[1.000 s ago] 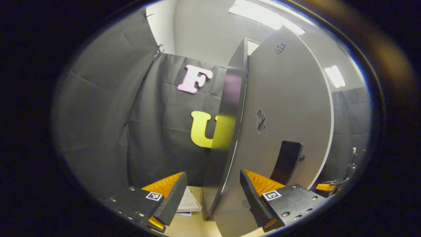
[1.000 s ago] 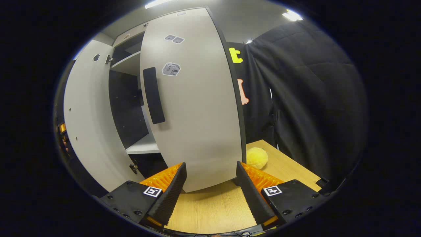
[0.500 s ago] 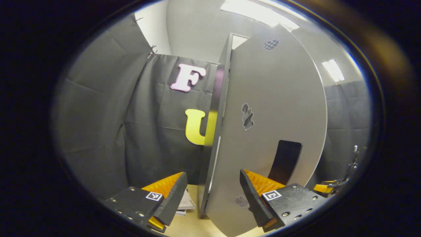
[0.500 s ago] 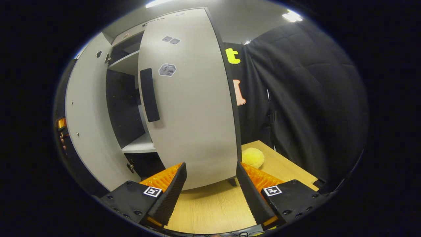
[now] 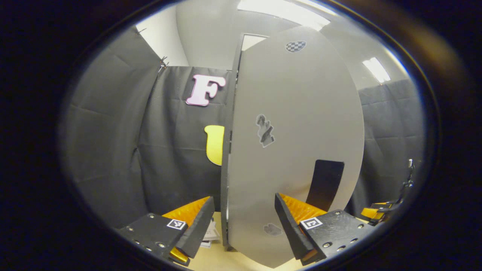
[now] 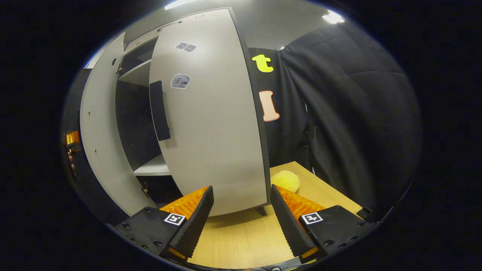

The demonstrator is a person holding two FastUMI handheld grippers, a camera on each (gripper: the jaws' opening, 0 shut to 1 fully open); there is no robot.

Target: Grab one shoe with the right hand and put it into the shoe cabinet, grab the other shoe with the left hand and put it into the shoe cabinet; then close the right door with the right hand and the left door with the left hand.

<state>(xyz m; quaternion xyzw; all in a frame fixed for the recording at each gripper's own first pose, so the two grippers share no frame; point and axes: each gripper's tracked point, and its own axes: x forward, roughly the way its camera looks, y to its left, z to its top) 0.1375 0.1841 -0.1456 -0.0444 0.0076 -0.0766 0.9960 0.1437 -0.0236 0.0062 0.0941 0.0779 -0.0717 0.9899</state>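
While agape, right claw (image 6: 241,216) faces right door (image 6: 211,113) — near, apart.

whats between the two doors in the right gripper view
A dark gap into the cabinet: between the left door and the right door show a white shelf and the black interior. No shoe is visible there.

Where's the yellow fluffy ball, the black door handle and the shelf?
Ball (image 6: 285,180), right gripper view, its fuzzy top.
Handle (image 6: 159,110), right gripper view, middle of the black bar.
Shelf (image 6: 152,168), right gripper view, its pale top.
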